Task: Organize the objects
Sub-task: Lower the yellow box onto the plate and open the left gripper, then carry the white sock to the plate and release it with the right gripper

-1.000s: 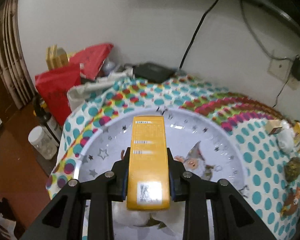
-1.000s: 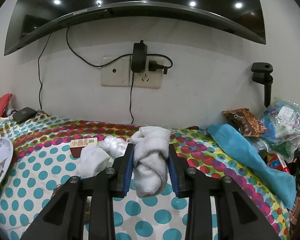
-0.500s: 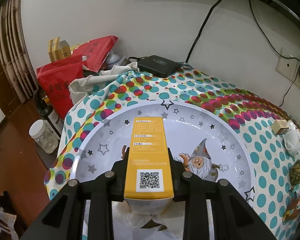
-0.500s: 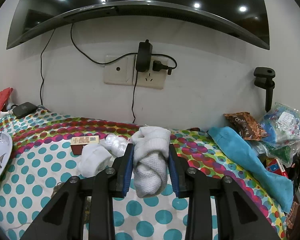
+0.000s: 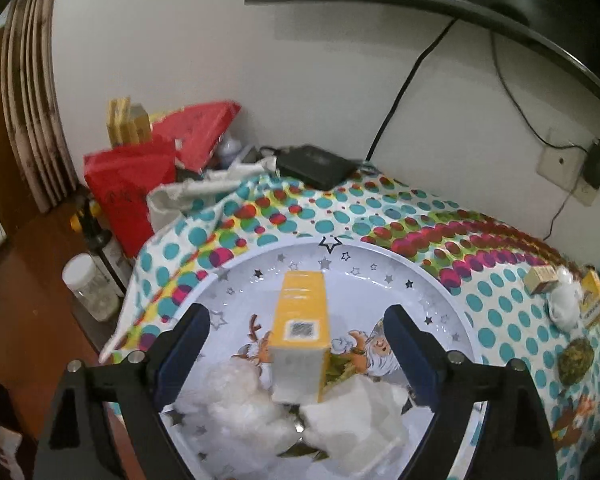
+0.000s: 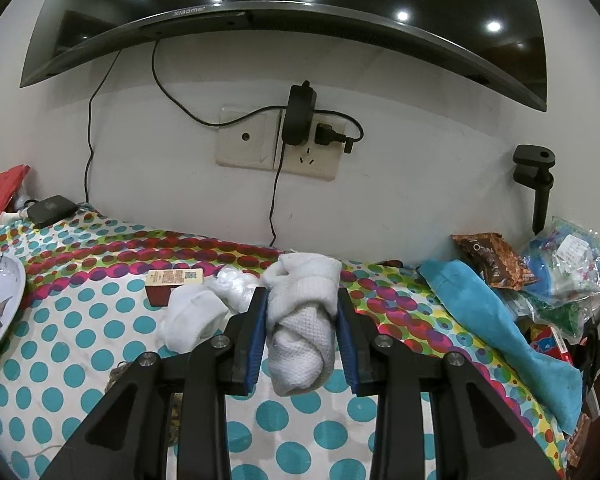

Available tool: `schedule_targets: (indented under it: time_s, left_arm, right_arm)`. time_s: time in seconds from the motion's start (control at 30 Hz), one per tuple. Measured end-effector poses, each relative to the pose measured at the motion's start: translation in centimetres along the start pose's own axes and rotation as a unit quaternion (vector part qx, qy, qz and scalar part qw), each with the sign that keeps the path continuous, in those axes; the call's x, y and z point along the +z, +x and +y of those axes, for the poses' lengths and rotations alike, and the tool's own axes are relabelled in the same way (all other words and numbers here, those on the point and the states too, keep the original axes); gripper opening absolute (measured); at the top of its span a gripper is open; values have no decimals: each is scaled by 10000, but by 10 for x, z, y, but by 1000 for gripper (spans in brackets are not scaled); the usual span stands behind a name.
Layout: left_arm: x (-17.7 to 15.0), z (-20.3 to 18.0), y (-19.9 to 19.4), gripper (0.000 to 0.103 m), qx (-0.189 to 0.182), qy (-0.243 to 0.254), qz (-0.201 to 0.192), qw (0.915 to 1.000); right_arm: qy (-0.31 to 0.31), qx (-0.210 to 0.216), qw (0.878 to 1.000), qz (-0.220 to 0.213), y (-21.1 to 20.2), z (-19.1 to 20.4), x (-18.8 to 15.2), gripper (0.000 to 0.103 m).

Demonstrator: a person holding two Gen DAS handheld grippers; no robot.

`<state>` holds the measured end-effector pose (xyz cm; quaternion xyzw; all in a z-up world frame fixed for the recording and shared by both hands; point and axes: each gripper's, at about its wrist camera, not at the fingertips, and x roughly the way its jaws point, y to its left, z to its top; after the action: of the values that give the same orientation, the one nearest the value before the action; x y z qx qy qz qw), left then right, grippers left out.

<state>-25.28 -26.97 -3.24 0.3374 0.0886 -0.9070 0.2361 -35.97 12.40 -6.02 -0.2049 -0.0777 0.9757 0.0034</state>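
We take the big round tray (image 5: 452, 304), white with printed stars and cartoon figures, to be the collecting place: it sits at the left end of the polka-dot surface (image 5: 332, 212), its rim reaching that end's edge, so loose items can be gathered in one spot.

The yellow carton (image 5: 302, 332) now lies in the tray, its near end propped on the crumpled white plastic wrap (image 5: 240, 404) and the folded white tissue (image 5: 356, 420) toward the tray's near rim, its far end pointing to the middle of the tray.

The left gripper (image 5: 298, 344) has just been opening: its jaws stand wide, one on each side of the carton with clear gaps, so they press on nothing. We judge the carton is released.

The right gripper (image 6: 302, 334) waits over the middle of the surface, near the wall side, and its jaws are closed narrowly on a rolled white sock (image 6: 302, 332), the blue pads squeezing the knit on both sides. We judge it is held ready as the next thing to go into the tray.

Beyond it on the surface lie a second white sock bundle (image 6: 192, 320), a clear plastic wrap (image 6: 236, 286) and a small brown box (image 6: 172, 284), not yet collected. A teal cloth (image 6: 496, 320) lies toward the right edge among snack packets (image 6: 496, 258).
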Motion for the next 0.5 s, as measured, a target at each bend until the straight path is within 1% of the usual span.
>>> schedule_targets:
  time_s: [0.03, 0.07, 0.1, 0.17, 0.27, 0.37, 0.43, 0.5]
  left_arm:
    - [-5, -1, -8, 91, 101, 62, -103, 9999]
    - [-8, -1, -12, 91, 100, 59, -146, 9998]
    - [-12, -1, -16, 91, 77, 43, -166, 9998]
    - [-23, 2, -25, 91, 162, 9, -151, 9998]
    - [-47, 12, -44, 91, 27, -171, -146, 9997]
    - [-78, 20, -60, 91, -12, -122, -77, 9999]
    - [-98, 26, -69, 91, 8, -88, -61, 9999]
    - [-108, 28, -72, 91, 34, -12, -42, 10000]
  right_arm:
    - [-24, 8, 10000, 17, 1, 1, 0, 32]
    - [-53, 9, 10000, 24, 1, 2, 0, 32]
    - [-77, -8, 10000, 22, 0, 4, 0, 32]
    - [-154, -35, 9999, -30, -2, 7, 0, 32]
    - [-292, 14, 9995, -150, -7, 12, 0, 32]
    - [-297, 201, 9990, -264, -11, 12, 0, 31]
    - [-265, 314, 9990, -154, -6, 10, 1, 31]
    - [-307, 360, 9989, -45, -2, 12, 2, 30]
